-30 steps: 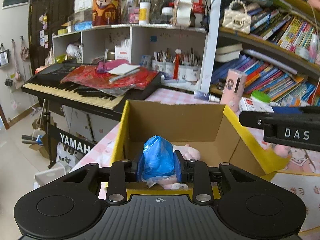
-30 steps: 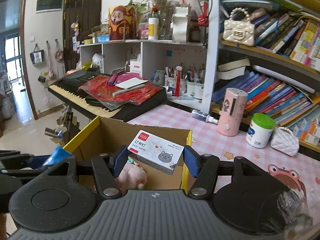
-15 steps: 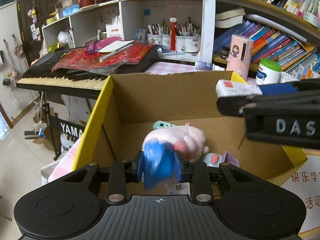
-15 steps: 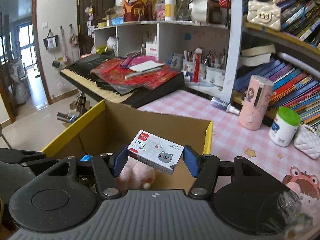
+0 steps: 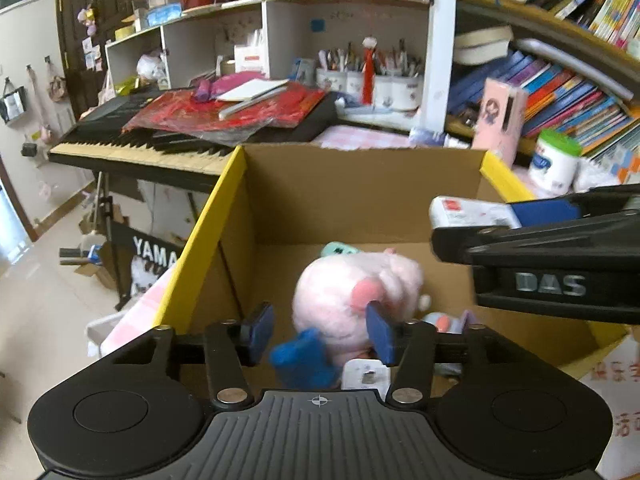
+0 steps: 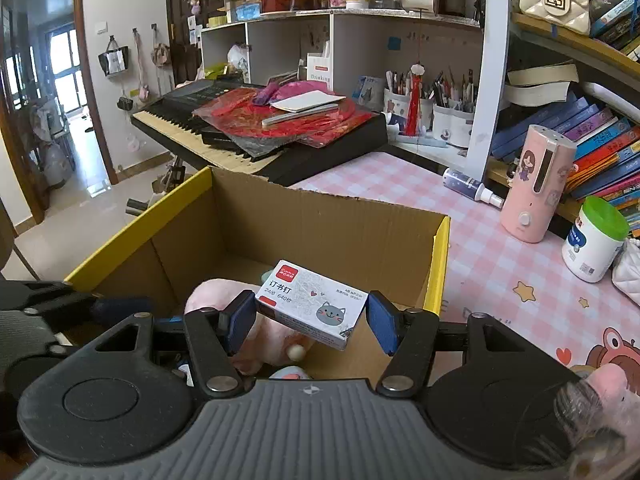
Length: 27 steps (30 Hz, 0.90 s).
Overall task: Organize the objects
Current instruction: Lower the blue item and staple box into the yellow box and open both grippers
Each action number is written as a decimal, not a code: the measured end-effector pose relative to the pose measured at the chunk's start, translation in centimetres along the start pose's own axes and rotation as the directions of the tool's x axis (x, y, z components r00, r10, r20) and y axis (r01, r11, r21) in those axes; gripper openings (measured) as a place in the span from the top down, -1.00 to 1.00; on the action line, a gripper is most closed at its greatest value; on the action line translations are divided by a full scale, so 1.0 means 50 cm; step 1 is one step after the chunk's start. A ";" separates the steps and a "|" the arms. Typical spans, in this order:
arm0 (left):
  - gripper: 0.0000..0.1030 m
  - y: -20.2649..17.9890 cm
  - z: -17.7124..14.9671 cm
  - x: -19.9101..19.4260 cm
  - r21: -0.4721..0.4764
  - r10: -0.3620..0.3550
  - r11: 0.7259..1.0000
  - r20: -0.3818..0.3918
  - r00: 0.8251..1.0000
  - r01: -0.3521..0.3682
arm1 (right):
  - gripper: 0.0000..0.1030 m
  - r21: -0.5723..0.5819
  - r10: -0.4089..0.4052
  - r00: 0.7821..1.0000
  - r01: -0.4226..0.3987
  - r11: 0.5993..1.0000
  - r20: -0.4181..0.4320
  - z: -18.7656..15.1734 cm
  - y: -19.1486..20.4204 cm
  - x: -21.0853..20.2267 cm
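Observation:
A cardboard box (image 5: 360,184) with yellow flaps stands on the pink checked table. My left gripper (image 5: 320,332) hangs over its inside and its jaws are opening; a blurred blue bag (image 5: 300,360) has left the pads and is dropping below them, apart from both. A pink plush toy (image 5: 352,292) lies on the box floor. My right gripper (image 6: 312,316) is shut on a white staple box (image 6: 312,300) with a cat drawing, held above the cardboard box (image 6: 320,220). The same staple box (image 5: 468,212) shows at the right of the left wrist view.
More small items lie beside the plush toy (image 6: 224,300) in the box. A keyboard piano (image 6: 240,132) stands behind the box. On the table to the right are a pink dispenser (image 6: 536,184), a green-lidded jar (image 6: 592,240) and a spray bottle (image 6: 472,188), with bookshelves behind.
My left gripper came down into the box and its jaws parted, letting the blue bag go. My right gripper moved forward and lower over the box, still gripping the staple box.

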<state>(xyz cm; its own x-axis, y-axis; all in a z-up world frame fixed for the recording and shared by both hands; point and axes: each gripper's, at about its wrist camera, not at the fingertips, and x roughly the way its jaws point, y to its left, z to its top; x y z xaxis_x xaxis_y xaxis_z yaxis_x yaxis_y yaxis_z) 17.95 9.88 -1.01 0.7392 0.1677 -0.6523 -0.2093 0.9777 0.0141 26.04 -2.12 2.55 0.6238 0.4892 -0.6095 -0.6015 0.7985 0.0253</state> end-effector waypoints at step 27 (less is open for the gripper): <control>-0.71 0.012 -0.019 -0.086 0.037 0.053 0.998 0.109 0.993 -0.057 | -0.30 -0.093 0.072 0.990 -0.084 0.992 -0.119 0.026 0.051 0.069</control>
<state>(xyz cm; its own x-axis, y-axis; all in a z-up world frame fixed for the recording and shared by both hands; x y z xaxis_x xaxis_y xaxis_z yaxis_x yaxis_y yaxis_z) 14.04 9.62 1.09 0.7927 0.2321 -0.5637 -0.2276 0.9705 0.0795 27.31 2.08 1.51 0.5150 0.5008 -0.6957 -0.6952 0.7188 0.0027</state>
